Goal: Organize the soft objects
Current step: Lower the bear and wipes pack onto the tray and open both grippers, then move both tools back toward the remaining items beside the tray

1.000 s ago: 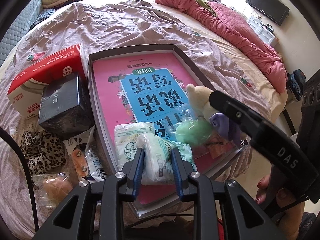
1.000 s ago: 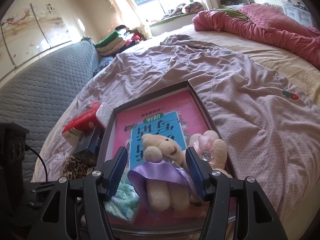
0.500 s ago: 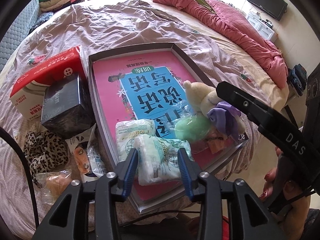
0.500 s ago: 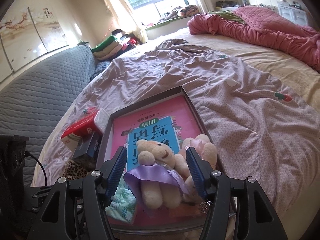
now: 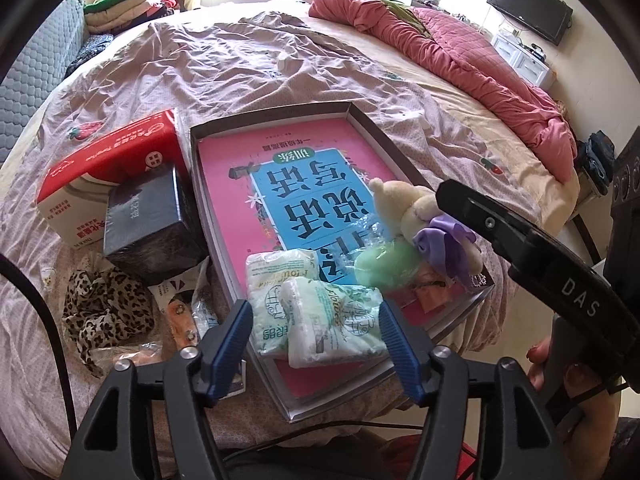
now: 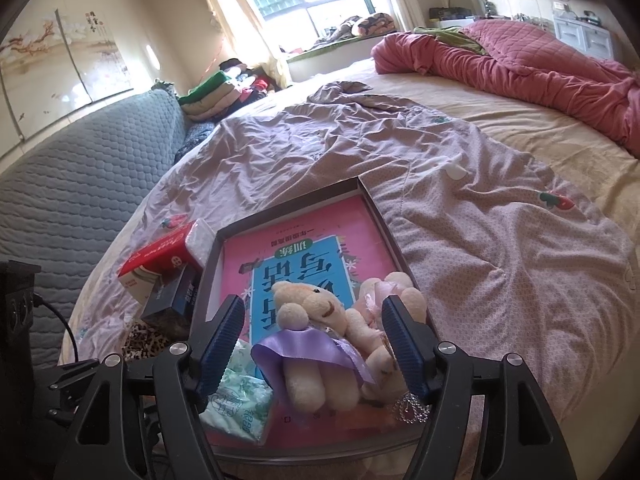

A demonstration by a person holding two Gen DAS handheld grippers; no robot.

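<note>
Soft objects partly sorted: tissue packs (image 5: 320,312) and teddy bear (image 6: 320,344) lie in tray (image 5: 276,120); leopard scrunchie (image 5: 104,312) remains outside. Both grippers (image 5: 316,344) (image 6: 312,344), just opening, stand released.

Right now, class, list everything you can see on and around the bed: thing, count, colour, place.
tray: one, dark-rimmed, on the bed
book: one, pink and blue, flat in the tray
tissue packs: two, pale green, tray's near end
bear: one, cream with purple skirt, in the tray
pink toy: one, beside the bear
green ball: one, bagged, near the bear
red box: one, left of the tray
black box: one, against the red box
leopard scrunchie: one, on the sheet
quilt: one, pink-red, far side
TV: one, black, on the wall
left gripper: open, around the packs
right gripper: open, around the bear
hand: one, on the right gripper's handle
</note>
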